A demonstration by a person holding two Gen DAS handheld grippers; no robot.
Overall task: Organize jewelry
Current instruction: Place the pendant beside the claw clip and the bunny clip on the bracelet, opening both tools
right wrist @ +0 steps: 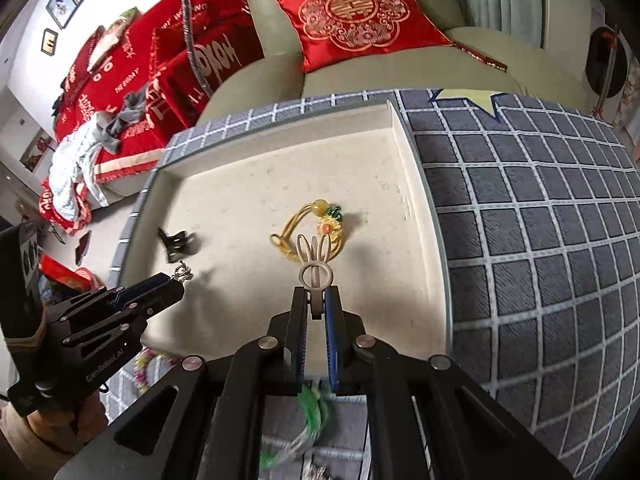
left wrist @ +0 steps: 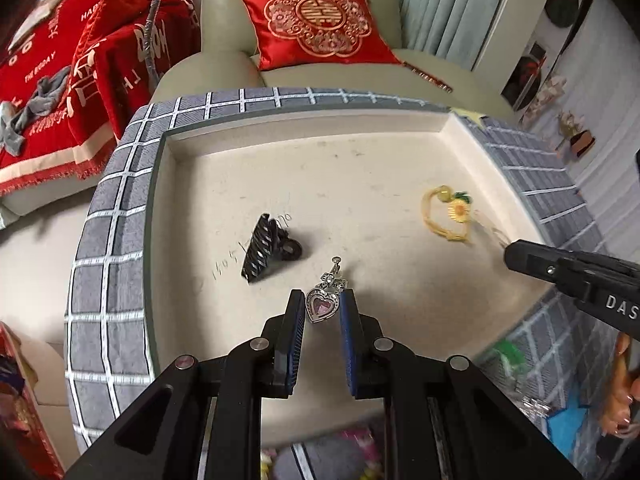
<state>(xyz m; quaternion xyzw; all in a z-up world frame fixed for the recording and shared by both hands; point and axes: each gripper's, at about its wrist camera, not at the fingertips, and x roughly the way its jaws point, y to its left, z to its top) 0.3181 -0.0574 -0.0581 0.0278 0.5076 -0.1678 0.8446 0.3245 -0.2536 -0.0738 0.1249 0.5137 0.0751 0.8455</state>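
Observation:
A cream tray (left wrist: 360, 152) sits on a grey checked cloth. My left gripper (left wrist: 322, 304) is shut on a silver earring with a pink heart stone (left wrist: 321, 307), low over the tray's near part; it also shows in the right wrist view (right wrist: 176, 280). My right gripper (right wrist: 316, 300) is shut on a beige rabbit-ear hair clip (right wrist: 315, 264), held just above a yellow cord bracelet with a sunflower charm (right wrist: 316, 228), also in the left wrist view (left wrist: 450, 216). A black claw clip (left wrist: 266, 252) lies at the tray's left.
The tray (right wrist: 416, 184) has raised walls. The checked cloth (right wrist: 540, 232) spreads wide to its right. A green sofa with a red cushion (left wrist: 316, 24) stands behind. Colourful beads (right wrist: 148, 364) lie on the cloth below the tray's near edge.

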